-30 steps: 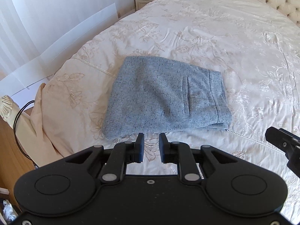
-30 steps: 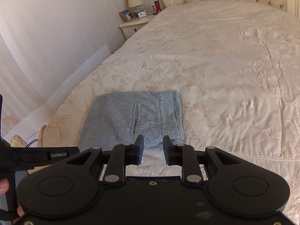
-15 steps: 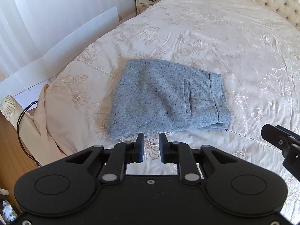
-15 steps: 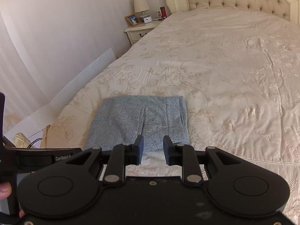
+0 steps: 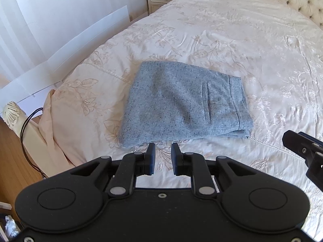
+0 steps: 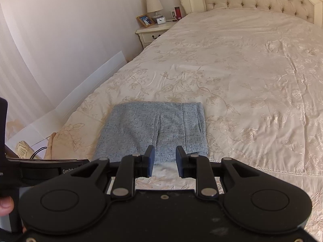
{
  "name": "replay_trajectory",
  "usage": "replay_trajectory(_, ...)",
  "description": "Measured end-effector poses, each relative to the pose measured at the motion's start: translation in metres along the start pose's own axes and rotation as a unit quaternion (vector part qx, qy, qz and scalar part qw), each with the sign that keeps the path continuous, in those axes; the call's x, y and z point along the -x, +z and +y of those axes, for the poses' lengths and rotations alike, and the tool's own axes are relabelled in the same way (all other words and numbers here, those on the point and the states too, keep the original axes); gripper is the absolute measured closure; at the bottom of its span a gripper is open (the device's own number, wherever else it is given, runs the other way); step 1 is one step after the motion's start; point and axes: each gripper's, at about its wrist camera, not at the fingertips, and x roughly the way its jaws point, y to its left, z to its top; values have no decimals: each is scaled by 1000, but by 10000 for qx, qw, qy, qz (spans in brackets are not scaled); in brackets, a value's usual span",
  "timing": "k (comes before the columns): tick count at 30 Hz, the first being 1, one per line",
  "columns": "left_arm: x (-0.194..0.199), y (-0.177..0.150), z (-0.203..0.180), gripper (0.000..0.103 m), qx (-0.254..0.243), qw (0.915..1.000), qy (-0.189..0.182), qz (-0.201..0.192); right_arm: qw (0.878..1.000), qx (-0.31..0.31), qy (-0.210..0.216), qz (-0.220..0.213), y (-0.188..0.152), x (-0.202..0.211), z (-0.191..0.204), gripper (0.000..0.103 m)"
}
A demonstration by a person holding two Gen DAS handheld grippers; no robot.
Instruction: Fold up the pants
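Now the left gripper [image 5: 163, 151] hangs above the bedspread [image 5: 232, 40] with a narrow gap between its jaws and nothing in them. Likewise the right gripper [image 6: 165, 155] is a little parted and empty. Just beyond both lie the grey pants [image 5: 181, 100], folded flat near the bed's foot edge.

Counted: one folded grey pants [image 5: 181, 102] on one bed [image 6: 252, 64]. Two claws are seen: left claw [image 5: 163, 158], right claw [image 6: 165, 161]. One nightstand [image 6: 150, 33] is counted, with one lamp [image 6: 154, 5], one photo frame [image 6: 144, 20], one small clock [image 6: 161, 20], and one red container [image 6: 177, 12]. One black cable [image 5: 25, 133] is noted.
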Motion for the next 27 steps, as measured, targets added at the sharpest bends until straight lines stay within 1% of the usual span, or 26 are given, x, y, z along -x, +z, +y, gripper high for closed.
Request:
replay_trajectory(20, -8, 2, 0, 77, -22, 9999, -46, 90, 9999, -58, -5, 99, -1, -8, 0, 78)
replay_trajectory(27, -11, 4, -1, 76, -83, 10000, -7, 17, 9999, -86, -15, 138, 0, -11, 0, 78)
